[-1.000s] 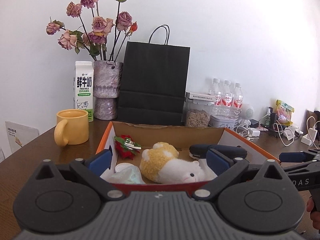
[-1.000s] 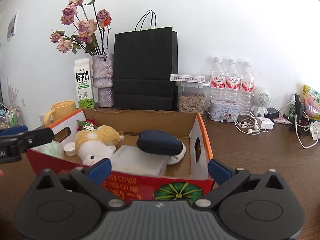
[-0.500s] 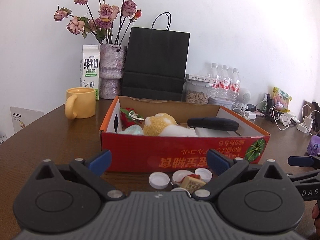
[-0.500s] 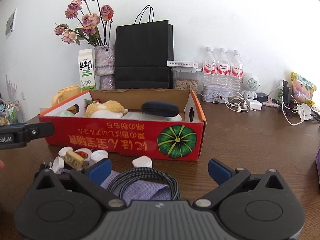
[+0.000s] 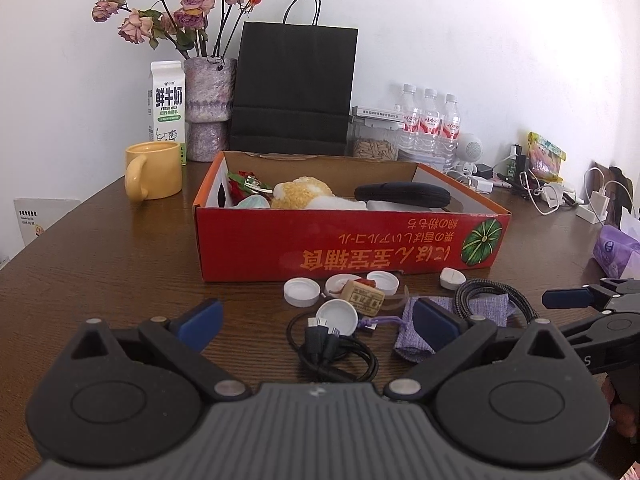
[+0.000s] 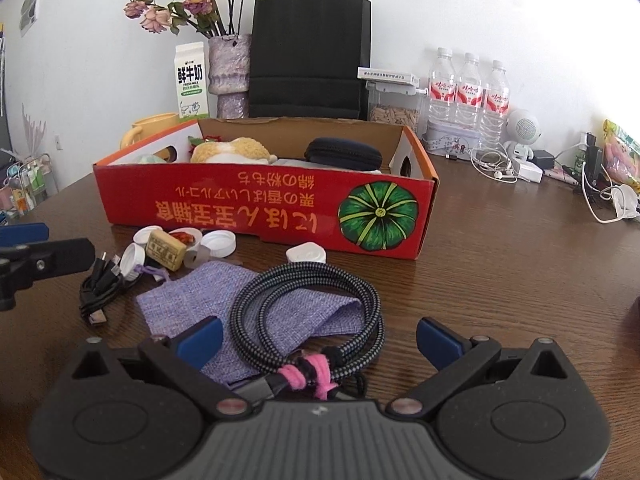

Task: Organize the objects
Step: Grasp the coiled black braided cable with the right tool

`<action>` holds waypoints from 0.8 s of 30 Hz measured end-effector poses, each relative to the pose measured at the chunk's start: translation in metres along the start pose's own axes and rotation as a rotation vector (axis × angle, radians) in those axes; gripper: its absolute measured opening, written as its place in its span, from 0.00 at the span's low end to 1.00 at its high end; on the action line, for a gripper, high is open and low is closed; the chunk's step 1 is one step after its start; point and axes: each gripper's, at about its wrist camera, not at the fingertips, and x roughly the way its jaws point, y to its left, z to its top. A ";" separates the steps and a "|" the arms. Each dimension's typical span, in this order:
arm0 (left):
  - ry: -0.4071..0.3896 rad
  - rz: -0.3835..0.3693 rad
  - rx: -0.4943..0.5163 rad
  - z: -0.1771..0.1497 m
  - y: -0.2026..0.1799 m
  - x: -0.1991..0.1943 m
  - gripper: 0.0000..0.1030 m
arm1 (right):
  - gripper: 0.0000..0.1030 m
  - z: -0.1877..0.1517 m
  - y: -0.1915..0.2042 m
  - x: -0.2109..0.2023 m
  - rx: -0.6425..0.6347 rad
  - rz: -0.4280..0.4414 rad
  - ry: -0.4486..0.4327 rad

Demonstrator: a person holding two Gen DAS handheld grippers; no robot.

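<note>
Braided cable (image 6: pixel 308 312) btwn right fingers (image 6: pixel 200 338).

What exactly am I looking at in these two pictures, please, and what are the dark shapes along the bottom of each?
There is no robot here: a person holds a two-finger grasping tool in each hand, each carrying a wide-angle camera that looks forward along its fingers. The dark shapes are the tools themselves. One picture comes from the left tool, the other from the right tool; both are open and hold nothing. On the brown table stands a red cardboard box containing a plush toy and a dark case. In front of it lie white bottle caps, a small black cable, a purple cloth pouch and a braided cable coiled on top of it.
</note>
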 end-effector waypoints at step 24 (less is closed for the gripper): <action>0.129 0.013 0.007 -0.004 -0.004 0.009 1.00 | 0.84 0.004 -0.011 0.008 0.053 0.024 0.010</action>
